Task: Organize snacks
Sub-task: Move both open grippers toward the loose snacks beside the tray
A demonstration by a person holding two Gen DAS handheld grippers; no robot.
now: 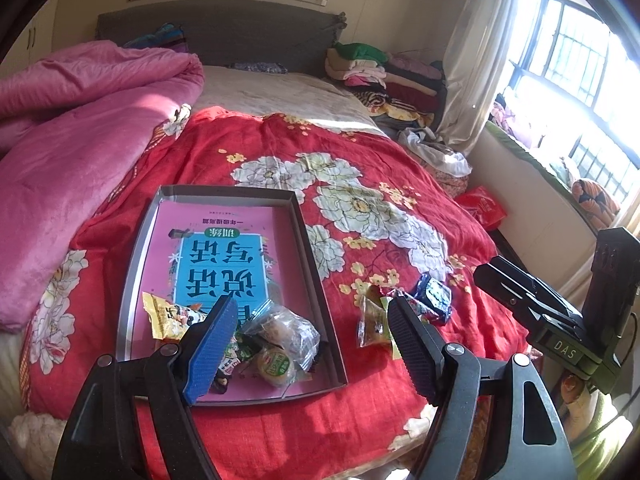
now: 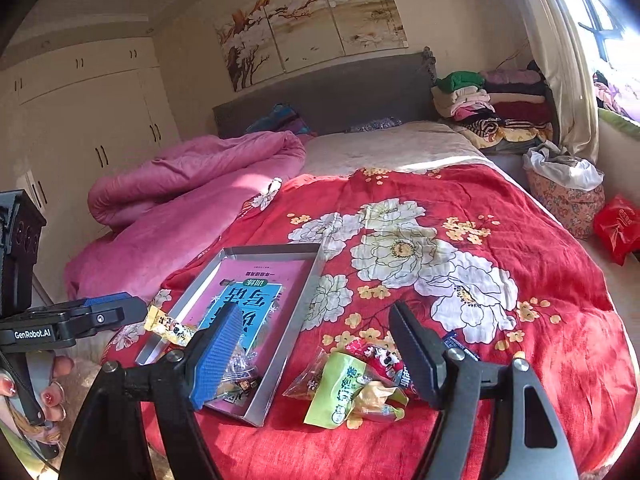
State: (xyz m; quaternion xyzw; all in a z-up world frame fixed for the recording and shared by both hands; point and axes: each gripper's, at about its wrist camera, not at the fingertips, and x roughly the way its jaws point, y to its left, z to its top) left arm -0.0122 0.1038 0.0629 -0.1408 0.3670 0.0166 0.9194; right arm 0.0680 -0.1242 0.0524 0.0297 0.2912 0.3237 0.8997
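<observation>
Grey cardboard tray (image 1: 320, 308) lies lengthwise toward the headboard; both tools, left (image 1: 308, 344) and right (image 2: 316, 360), gape wide, empty.

You can read "DAS" in pale letters on the olive body of the right gripper (image 1: 566, 354) as seen from the left wrist camera. From the right wrist camera, "GenRobot.AI" stands in white on the black body of the left gripper (image 2: 34, 334). The pink book (image 1: 224, 258) lying in the grey box lid (image 1: 132, 264) shows large Chinese characters on its blue panel, upside down to you. The wall painting (image 2: 312, 28) carries black Chinese calligraphy at its top right corner. The snack wrappers' print is too small to make out
</observation>
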